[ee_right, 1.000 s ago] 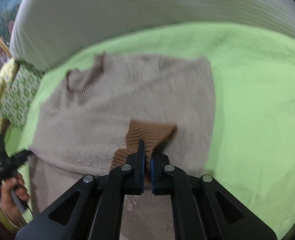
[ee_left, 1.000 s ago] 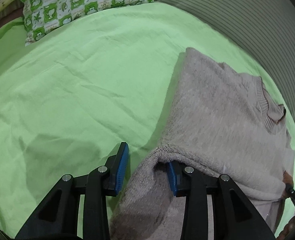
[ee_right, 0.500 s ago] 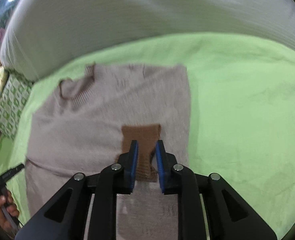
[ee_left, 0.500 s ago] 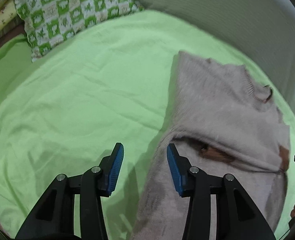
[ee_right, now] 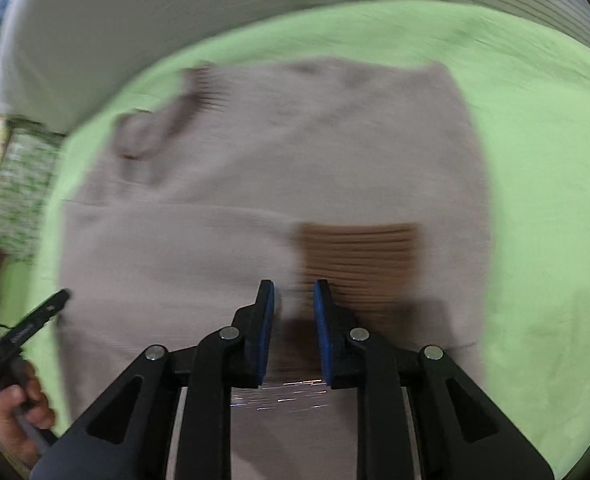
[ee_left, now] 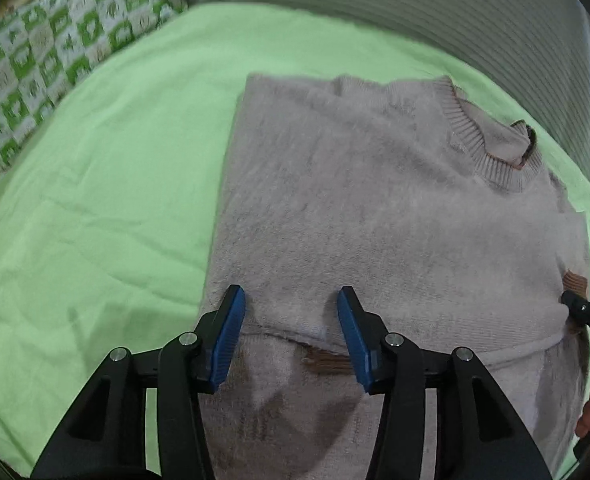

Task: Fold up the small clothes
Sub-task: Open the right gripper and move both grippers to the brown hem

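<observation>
so it's a bed with a wrinkly light green sheet; a fuzzy beige knit sweater lies flat on it, sleeves folded in, brown ribbed cuff on top; green-and-white checked pillow at the far corner

You are working over a light green bed sheet, creased in places. A grey ribbed panel curves along its far edge. A green-and-white patterned pillow lies at the far left corner. Lighting is even.
</observation>
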Available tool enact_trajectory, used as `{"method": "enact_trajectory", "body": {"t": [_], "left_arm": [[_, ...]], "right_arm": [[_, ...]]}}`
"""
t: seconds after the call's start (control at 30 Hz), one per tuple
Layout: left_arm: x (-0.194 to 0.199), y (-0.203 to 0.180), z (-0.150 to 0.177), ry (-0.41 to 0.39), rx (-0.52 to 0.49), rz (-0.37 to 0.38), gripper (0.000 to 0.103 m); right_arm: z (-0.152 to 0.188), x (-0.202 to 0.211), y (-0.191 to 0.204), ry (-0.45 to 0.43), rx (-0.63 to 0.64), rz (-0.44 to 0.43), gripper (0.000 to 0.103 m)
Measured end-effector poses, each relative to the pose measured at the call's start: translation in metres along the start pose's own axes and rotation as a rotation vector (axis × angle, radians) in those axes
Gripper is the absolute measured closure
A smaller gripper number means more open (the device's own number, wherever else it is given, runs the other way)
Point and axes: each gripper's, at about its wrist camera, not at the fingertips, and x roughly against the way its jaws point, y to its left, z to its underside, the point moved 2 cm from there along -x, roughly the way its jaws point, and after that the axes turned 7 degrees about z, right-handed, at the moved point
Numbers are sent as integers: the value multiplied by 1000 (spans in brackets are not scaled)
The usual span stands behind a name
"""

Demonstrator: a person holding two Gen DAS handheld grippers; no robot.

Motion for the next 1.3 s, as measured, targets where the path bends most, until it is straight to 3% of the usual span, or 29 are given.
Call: {"method": "enact_trajectory", "body": {"t": [0.07,0.2,0.33,0.47,0.8,1.3], "left_arm": [[8,2,1,-9,1,5,54],[34,9,13,-22,5,-9,45],[60,22,44,-12,53,40,37],[87,33,87,24,25,58,36],[138,39,183,89,-75,122,33],[155,62,294,224,-46,237,31]], "right_arm": [[1,4,-12,-14,-40,-22,82],[11,36,-22,-66,-59,-19,80],[33,68,-32,-92,-84,-35,73],[65,97,-43,-110,-117,-42,61],[170,152,-52,-109,-138,-26,60],[311,188,-70,-46,-179,-21,56]]}}
